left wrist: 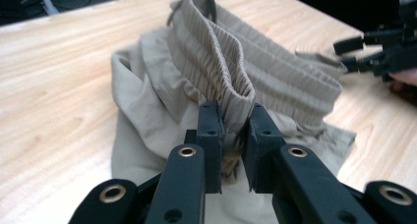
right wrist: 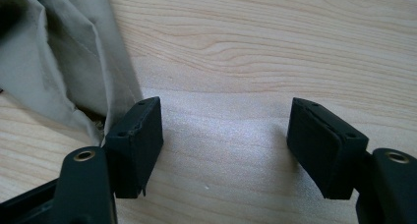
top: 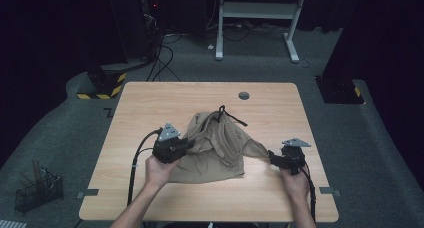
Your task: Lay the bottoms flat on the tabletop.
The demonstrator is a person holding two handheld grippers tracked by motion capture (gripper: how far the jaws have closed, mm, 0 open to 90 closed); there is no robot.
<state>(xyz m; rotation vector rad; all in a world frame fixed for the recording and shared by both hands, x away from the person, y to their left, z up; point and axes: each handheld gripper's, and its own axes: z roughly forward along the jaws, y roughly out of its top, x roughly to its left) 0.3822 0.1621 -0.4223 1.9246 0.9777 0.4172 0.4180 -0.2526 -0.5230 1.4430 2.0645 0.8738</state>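
A crumpled pair of beige fabric shorts with a ribbed elastic waistband (top: 215, 148) lies heaped near the middle of the pale wooden table (top: 150, 103), a dark drawstring (top: 227, 113) looping out of the heap on its far side. In the high view the left gripper (top: 186, 144), black with a grey three-cornered plate on top, sits at the left edge of the heap, held in the person's left hand (top: 157, 172), its cable trailing back towards the near table edge. In the left gripper view the two black jaws are clamped on a fold of the gathered waistband (left wrist: 235, 98), which rises between the pads and runs away towards the far side of the shorts; the fold is lifted a little above the cloth spread flat beneath it. The right gripper (top: 272, 158), held in the person's right hand (top: 295, 184), rests at the right end of the garment, just beside a tapering corner of the fabric. In the right gripper view its jaws stand wide apart over bare wood with nothing between them, and the inner face of one jaw lies right next to the edge of the beige cloth (right wrist: 59, 62); whether it touches the cloth cannot be told. The same right gripper appears far off in the left gripper view, with its jaws parted (left wrist: 356, 54). A small round grey grommet (top: 244, 95) is set in the far part of the tabletop, well apart from the shorts.
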